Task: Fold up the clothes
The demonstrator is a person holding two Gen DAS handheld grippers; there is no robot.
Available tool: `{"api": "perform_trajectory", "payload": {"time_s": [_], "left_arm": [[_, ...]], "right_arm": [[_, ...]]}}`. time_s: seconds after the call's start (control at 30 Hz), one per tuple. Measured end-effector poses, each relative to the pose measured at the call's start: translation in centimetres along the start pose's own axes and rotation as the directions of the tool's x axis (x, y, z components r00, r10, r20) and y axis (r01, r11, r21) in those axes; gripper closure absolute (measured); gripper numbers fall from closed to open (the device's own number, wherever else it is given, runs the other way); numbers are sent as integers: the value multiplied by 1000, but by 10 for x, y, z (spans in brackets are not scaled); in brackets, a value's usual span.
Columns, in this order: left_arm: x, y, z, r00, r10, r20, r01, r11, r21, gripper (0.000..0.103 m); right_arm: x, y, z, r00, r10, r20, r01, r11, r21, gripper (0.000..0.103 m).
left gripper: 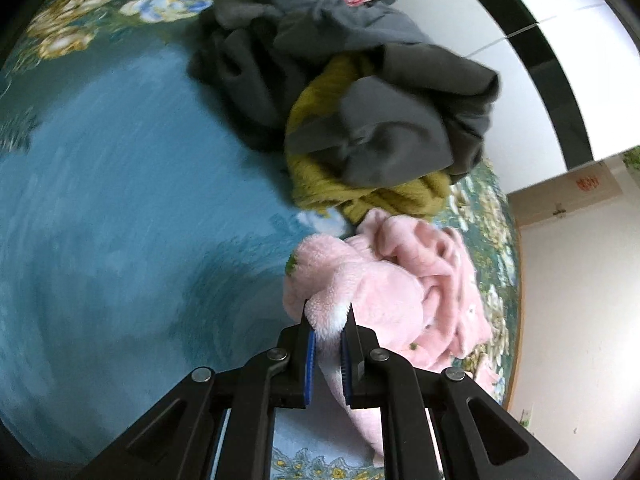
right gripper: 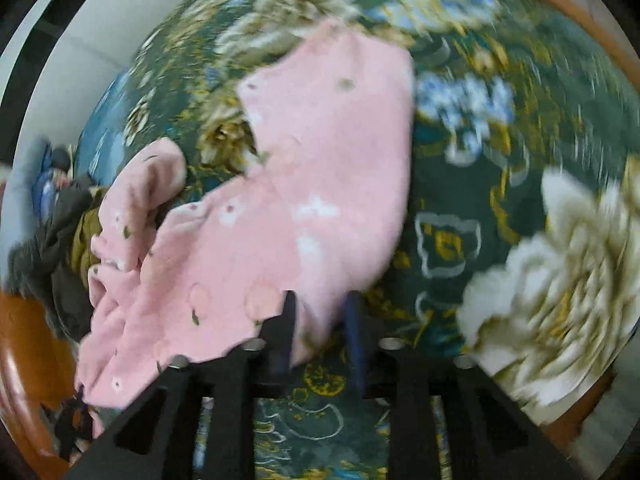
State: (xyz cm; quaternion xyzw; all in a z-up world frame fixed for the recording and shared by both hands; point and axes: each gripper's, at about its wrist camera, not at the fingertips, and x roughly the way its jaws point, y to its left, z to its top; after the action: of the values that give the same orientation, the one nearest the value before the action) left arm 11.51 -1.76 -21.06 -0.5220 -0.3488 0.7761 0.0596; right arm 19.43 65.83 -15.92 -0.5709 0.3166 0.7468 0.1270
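The left gripper (left gripper: 328,320) pinches a fold of the pink garment (left gripper: 396,280). Beyond lie an olive knit (left gripper: 320,184) and grey clothes (left gripper: 384,120) on the floral bedspread (left gripper: 120,220).

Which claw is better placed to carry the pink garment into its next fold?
Left, probably. The left claw is shut on an edge of the pink garment, while the right claw has open jaws with the cloth's corner loose between them, so it would need to re-grip.

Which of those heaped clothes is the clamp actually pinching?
The fluffy pink garment: the left gripper pinches its edge. The grey garment and mustard knit lie untouched farther off.
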Motion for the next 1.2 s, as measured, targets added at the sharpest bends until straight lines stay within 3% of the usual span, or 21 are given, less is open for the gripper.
{"api": "perform_trajectory", "payload": {"time_s": [0.13,0.23,0.3,0.43,0.53,0.7,0.83,0.9,0.97,1.1,1.2], "left_arm": [[3,11,-5,999,46,13,-45,998,-47,94],[-12,12,-6,992,73,101,-67,996,-60,95],[-29,15,-6,979,76,189,-59,994,-91,95],[-63,46,-9,935,110,338,-15,962,-272,95],[-57,54,-9,939,141,314,-34,946,-321,95],[-43,30,-6,930,201,307,-138,967,-216,95],[-39,38,-4,935,205,290,-131,959,-253,95],[-38,45,-4,939,190,286,-105,952,-289,95],[-36,47,-4,942,182,283,-93,949,-302,95],[-38,45,-5,941,176,287,-92,954,-285,95],[-40,45,-5,943,156,294,-71,957,-282,95]], "right_arm": [[-5,12,19,998,4,57,2,995,-102,55],[18,31,47,998,-3,57,11,990,-142,55],[38,48,65,998,-10,58,20,984,-178,55],[78,78,95,994,-89,61,101,961,-256,55],[100,89,107,992,-120,50,129,954,-270,55],[130,107,119,988,-155,25,156,948,-279,55],[144,104,123,978,-210,7,206,949,-238,55],[143,102,124,975,-222,9,218,949,-227,59],[142,101,125,963,-270,14,266,936,-228,95],[124,88,133,976,-218,3,216,968,-128,98],[82,90,139,994,-80,69,86,993,-86,98]]}}
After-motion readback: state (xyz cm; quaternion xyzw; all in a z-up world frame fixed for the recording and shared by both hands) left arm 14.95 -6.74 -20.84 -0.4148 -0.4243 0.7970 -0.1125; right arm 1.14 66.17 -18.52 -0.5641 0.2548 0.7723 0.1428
